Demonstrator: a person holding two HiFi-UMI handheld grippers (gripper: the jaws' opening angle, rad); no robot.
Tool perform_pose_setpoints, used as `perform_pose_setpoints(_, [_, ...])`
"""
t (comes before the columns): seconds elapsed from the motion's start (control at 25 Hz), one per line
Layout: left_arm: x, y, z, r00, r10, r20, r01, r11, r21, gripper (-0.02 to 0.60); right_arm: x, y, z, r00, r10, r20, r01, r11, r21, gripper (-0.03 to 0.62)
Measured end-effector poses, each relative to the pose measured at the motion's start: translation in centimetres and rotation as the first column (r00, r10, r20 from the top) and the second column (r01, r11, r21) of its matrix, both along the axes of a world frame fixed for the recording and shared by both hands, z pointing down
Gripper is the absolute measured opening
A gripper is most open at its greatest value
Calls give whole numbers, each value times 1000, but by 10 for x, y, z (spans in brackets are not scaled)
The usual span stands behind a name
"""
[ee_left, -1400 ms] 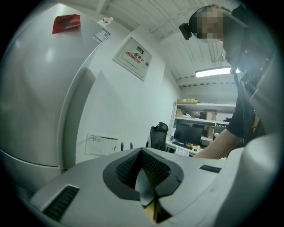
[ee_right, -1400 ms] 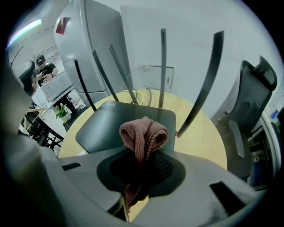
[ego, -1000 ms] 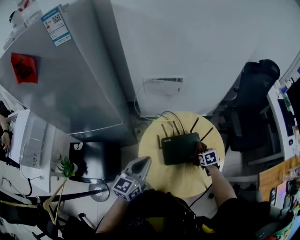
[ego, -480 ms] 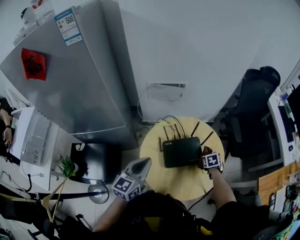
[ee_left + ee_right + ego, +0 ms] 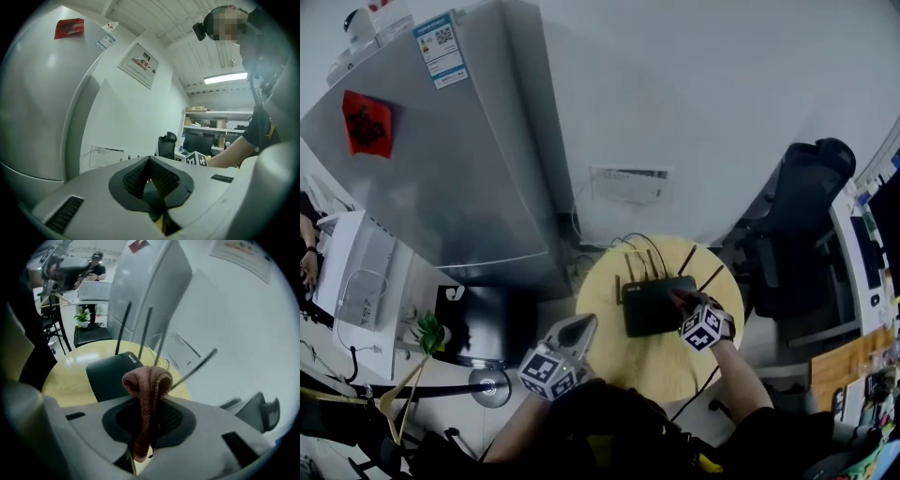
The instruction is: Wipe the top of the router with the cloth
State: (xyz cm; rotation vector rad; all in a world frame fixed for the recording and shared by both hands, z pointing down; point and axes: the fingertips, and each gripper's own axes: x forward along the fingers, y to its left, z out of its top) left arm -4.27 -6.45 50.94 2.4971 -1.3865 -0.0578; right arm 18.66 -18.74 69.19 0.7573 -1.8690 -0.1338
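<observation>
Head view showed the black router [image 5: 649,307] lying flat on the round yellow table [image 5: 656,367], with its thin antennas [image 5: 687,259] rising at the far edge, on the side of the white wall [image 5: 675,103]. The right gripper [image 5: 682,304] was over the right part of the router top, and its marker cube [image 5: 705,326] was just beside the router's right edge. In the right gripper view the jaws were clenched on a pinkish-brown cloth [image 5: 146,383]. The cloth was folded, and its rounded fold stuck out past the jaws toward the router. From these views I could not tell if the cloth was touching the router top or was only close above it.

The left gripper [image 5: 581,326] was at the left edge of the table, near the person's body and well apart from the router. In the left gripper view its jaws were pressed together with nothing between them, and they pointed up toward the wall and the ceiling.

A large grey fridge [image 5: 441,159] stood to the left of the table, and a dark office chair [image 5: 802,220] stood to the right. A white sheet [image 5: 628,183] was fixed low on the wall behind the table.
</observation>
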Motion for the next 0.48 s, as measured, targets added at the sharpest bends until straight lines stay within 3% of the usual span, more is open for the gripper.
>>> perform_pose_setpoints(0.12, [-13, 1, -1, 999, -41, -3, 41, 999, 0, 2, -53, -2, -9, 982, -174, -79, 177, 983, 39, 66])
perform_pose_setpoints(0.28, [-38, 11, -1, 991, -130, -1, 130, 991, -13, 2, -101, -2, 2, 908, -355, -221, 371, 928, 31, 66])
perform_pose_setpoints(0.48, [-76, 30, 5, 965, -262, 9, 262, 964, -33, 2, -136, -19, 13, 868, -404, -290, 422, 907, 0, 66])
